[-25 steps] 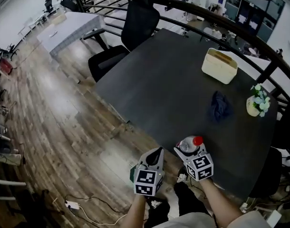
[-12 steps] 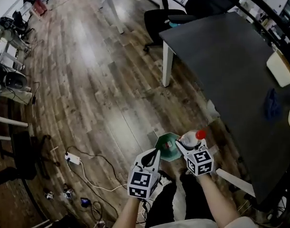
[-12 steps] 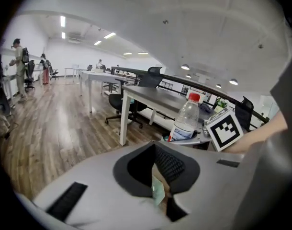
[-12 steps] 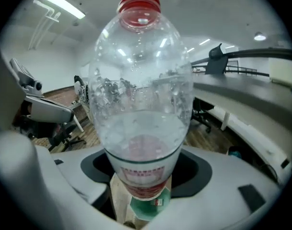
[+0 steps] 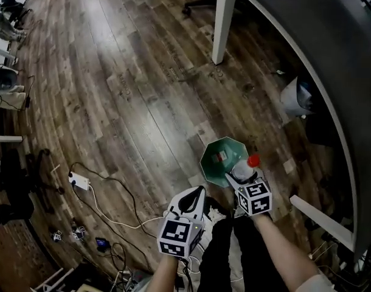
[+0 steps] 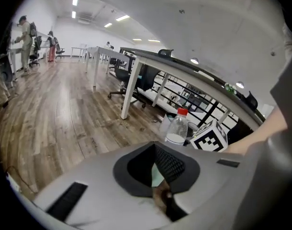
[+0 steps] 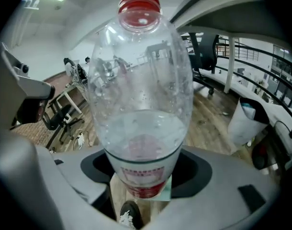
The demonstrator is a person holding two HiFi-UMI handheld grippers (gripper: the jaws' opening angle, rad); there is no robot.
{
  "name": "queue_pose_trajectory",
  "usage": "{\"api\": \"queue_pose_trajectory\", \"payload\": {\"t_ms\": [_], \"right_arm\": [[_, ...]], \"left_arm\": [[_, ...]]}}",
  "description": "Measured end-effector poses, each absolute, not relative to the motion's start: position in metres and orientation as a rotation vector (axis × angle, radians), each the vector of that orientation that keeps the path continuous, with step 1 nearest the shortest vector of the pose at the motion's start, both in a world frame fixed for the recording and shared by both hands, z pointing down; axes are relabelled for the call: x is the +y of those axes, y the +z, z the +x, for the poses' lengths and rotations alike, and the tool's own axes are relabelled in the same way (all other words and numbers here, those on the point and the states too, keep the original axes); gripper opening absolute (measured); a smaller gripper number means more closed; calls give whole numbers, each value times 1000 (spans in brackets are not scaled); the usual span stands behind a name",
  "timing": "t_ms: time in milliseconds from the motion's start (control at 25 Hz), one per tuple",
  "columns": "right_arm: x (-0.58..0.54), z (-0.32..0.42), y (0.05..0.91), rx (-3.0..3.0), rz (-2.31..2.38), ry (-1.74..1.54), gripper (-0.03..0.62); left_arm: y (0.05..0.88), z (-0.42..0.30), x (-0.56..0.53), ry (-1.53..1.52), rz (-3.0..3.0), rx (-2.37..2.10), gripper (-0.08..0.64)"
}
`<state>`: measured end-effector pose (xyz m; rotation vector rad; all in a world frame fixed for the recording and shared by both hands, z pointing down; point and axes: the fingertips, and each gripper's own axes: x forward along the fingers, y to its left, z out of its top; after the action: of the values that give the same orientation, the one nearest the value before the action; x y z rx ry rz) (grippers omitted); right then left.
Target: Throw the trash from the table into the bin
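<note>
The person's legs (image 5: 221, 257) are showing at the bottom of the head view, with both forearms reaching forward over them. The left tool (image 5: 196, 193) is pointing down at the wooden floor (image 5: 124, 102); its jaws are sitting together, or very nearly so, and nothing is lying between them (image 6: 158, 169). Just beside it, the right tool (image 5: 242, 178) is gripping a clear plastic bottle (image 5: 244, 169) low on its body, with the red cap pointing away from the person. In the right gripper view the bottle (image 7: 140, 95) is filling the space between the jaws, which are pressing on its labelled lower part. The bottle is hanging above the near edge of a green bin (image 5: 208, 163) that is standing on the floor, and a small item is lying inside it.

To the left, a white power strip (image 5: 78, 181) is lying on the boards with a cable trailing from it. Further off, a pale container (image 5: 295, 97) is sitting under the dark tabletop (image 5: 331, 47), and a white table leg (image 5: 221, 20) is standing beyond.
</note>
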<state>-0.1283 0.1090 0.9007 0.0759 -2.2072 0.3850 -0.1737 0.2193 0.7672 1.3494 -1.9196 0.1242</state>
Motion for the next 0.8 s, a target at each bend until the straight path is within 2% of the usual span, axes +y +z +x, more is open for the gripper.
{"api": "queue_pose_trajectory", "payload": {"t_ms": [280,480,600,800], "right_arm": [[111,-116,980,-2164,82,351,337],[113,-118,1001,-2149,55,290,348],[115,-112,1002,-2119,47,374,442],[118,-102,979,-2119,22,392,456]], "left_arm": [[871,-157,214,194,1339,-1858,23],[892,-145,202,228,1378,-1815,23],[886,-142,200,250,1405,-1804,23],[864,-145,201,272,1403,-1804,23]]}}
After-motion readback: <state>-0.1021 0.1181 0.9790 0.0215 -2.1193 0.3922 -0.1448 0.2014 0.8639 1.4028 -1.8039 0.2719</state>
